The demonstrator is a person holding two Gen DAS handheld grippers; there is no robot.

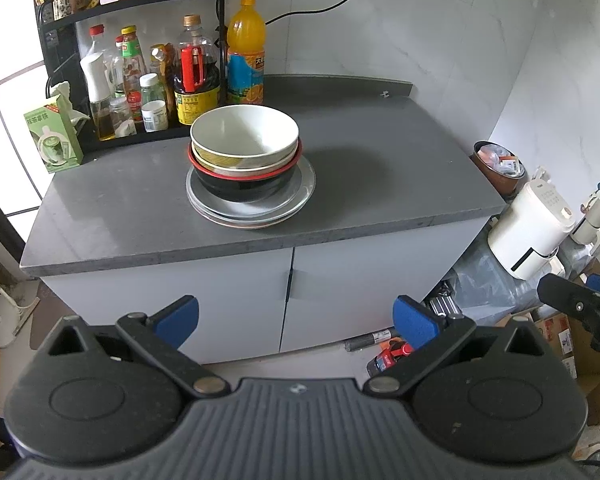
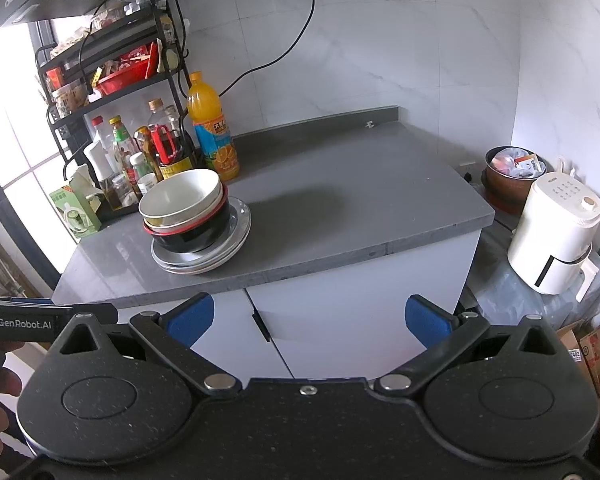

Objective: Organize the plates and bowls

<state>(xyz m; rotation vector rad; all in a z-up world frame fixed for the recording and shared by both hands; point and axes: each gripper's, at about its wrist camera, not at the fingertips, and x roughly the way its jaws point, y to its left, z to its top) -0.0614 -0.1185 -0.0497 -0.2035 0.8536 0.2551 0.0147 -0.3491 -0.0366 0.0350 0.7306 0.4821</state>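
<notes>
Grey stone countertop [image 2: 340, 200] on white cabinet doors, marble-look wall behind; black wire rack [image 1: 60, 60] at left holding sauce and oil bottles; white appliance [image 2: 552, 236] on the right; stacked plates [image 1: 252, 208] centre-left on the counter, carrying black red-rimmed bowl [image 1: 244, 188] with pale bowls [image 1: 244, 136] nested inside, empty; orange drink bottle [image 1: 246, 56] behind; left gripper [image 1: 296, 320] lettered "GenRobot.AI", fingers spread, empty; right gripper [image 2: 308, 316] likewise.

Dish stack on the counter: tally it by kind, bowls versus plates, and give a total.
Bowls: 3, a white bowl on top, a cream bowl under it, and a black bowl with a red rim at the bottom.
Plates: at least 2, a grey plate over a pale plate; the edges are hard to separate.
Total: at least 5.
</notes>
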